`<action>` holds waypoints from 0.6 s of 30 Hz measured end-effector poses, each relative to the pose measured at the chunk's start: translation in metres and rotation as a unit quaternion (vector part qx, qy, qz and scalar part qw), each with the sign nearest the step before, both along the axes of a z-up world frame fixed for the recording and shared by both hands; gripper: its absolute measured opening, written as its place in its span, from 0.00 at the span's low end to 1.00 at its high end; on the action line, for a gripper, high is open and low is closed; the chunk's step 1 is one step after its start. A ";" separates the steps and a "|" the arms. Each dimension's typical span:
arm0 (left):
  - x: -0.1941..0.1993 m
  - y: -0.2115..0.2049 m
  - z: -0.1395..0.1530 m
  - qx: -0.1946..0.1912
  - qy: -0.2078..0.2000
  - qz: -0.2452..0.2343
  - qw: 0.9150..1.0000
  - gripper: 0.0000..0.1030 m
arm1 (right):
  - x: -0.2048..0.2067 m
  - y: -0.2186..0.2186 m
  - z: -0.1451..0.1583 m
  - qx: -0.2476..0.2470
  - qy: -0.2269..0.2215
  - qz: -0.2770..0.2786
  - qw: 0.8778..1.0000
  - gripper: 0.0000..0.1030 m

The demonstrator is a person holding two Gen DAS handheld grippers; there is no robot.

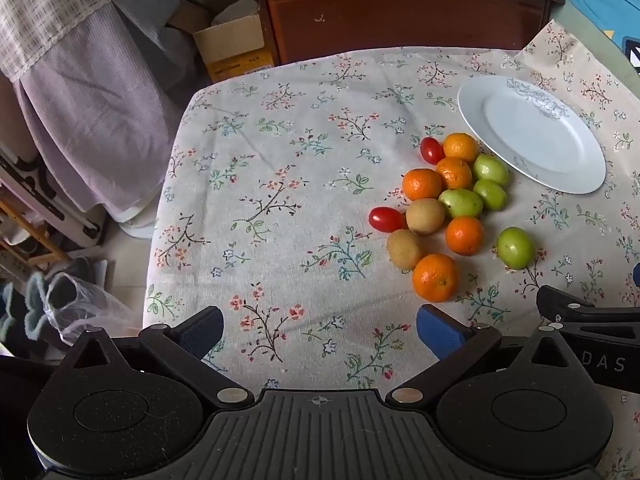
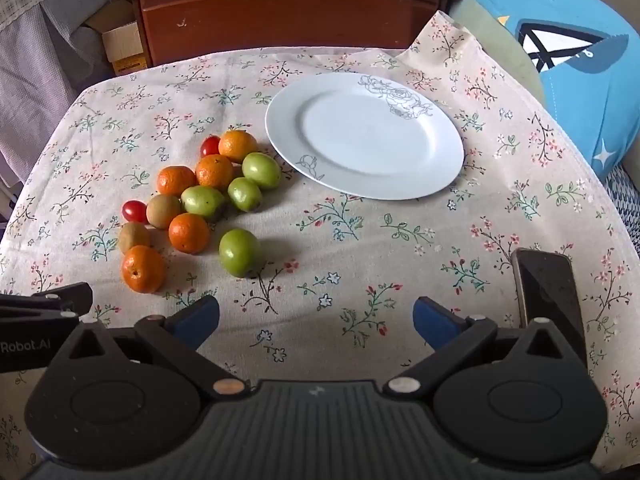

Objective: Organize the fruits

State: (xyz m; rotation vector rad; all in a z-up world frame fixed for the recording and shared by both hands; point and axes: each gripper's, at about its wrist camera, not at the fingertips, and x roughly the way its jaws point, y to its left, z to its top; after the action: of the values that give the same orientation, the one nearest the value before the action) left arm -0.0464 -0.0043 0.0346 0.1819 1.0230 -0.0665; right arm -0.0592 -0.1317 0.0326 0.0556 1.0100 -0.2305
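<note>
A cluster of fruit lies on the floral tablecloth: several oranges (image 1: 435,283) (image 2: 143,269), several green fruits (image 1: 515,248) (image 2: 239,252), two brown kiwis (image 1: 404,249) (image 2: 133,236) and two red cherry tomatoes (image 1: 385,219) (image 2: 134,211). An empty white plate (image 1: 532,132) (image 2: 364,136) sits just beyond them to the right. My left gripper (image 1: 320,330) is open and empty, near the front, left of the fruit. My right gripper (image 2: 316,318) is open and empty, in front of the plate, right of the fruit.
A dark phone (image 2: 550,292) lies on the cloth by my right gripper's right finger. A wooden cabinet (image 1: 400,12) stands behind the table. A blue cushion (image 2: 568,52) is at the right. Boxes, cloth and clutter (image 1: 80,120) fill the floor past the table's left edge.
</note>
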 end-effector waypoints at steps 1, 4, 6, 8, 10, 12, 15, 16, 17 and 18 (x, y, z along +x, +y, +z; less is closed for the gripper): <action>0.000 0.000 0.000 0.000 0.000 0.000 1.000 1.00 | 0.000 0.001 0.000 0.000 0.001 -0.001 1.000 0.99; 0.000 0.000 0.001 0.001 -0.001 0.003 1.000 1.00 | 0.001 0.003 0.001 0.001 0.002 -0.002 1.000 0.99; 0.000 0.000 0.001 -0.001 -0.001 0.003 1.000 1.00 | -0.001 0.000 0.003 0.001 0.002 0.003 1.000 0.99; 0.000 0.001 0.002 -0.003 -0.002 0.003 1.000 1.00 | 0.000 0.000 0.001 0.001 -0.001 0.005 1.000 0.99; 0.000 0.001 0.002 -0.005 -0.001 0.004 1.000 1.00 | 0.000 0.000 -0.001 0.001 -0.003 0.005 1.000 0.99; 0.000 0.000 0.003 -0.006 -0.001 0.005 1.000 1.00 | 0.000 0.001 -0.002 0.000 -0.002 0.003 1.000 0.99; -0.001 -0.001 0.004 -0.007 -0.001 0.004 1.000 1.00 | 0.000 0.001 0.000 -0.001 0.002 0.001 1.000 0.99; -0.001 -0.001 0.004 -0.008 -0.001 0.004 1.000 1.00 | 0.000 0.001 0.001 -0.001 0.003 0.001 1.000 0.99; -0.001 -0.002 0.005 -0.008 -0.002 0.004 1.000 1.00 | 0.000 0.000 0.001 -0.001 0.003 0.001 1.000 0.99; -0.002 -0.002 0.005 -0.008 -0.002 0.004 1.000 1.00 | 0.000 0.000 0.001 0.001 -0.001 0.003 1.000 0.99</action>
State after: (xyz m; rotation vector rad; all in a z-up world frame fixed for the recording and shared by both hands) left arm -0.0480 -0.0061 0.0393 0.1634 1.0180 -0.0680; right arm -0.0591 -0.1318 0.0334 0.0534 1.0088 -0.2239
